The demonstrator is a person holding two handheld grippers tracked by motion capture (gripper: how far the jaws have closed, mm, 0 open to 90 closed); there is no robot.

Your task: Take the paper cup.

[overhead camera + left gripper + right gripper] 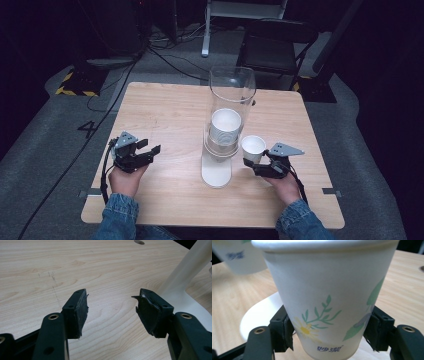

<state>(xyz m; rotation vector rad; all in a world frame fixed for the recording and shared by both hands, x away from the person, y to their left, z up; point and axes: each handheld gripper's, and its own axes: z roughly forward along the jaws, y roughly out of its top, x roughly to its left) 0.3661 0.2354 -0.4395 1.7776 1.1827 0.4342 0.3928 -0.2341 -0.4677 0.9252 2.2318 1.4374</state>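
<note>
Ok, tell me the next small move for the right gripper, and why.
Probably draw the paper cup a little further from the clear dispenser: the right gripper is clamped on its lower wall, beside the white base, and the left gripper is open and idle.

Table [170,115] evenly lit from above, surroundings dark; high view soft; paper cup [329,297] close-up slightly blurred.
</note>
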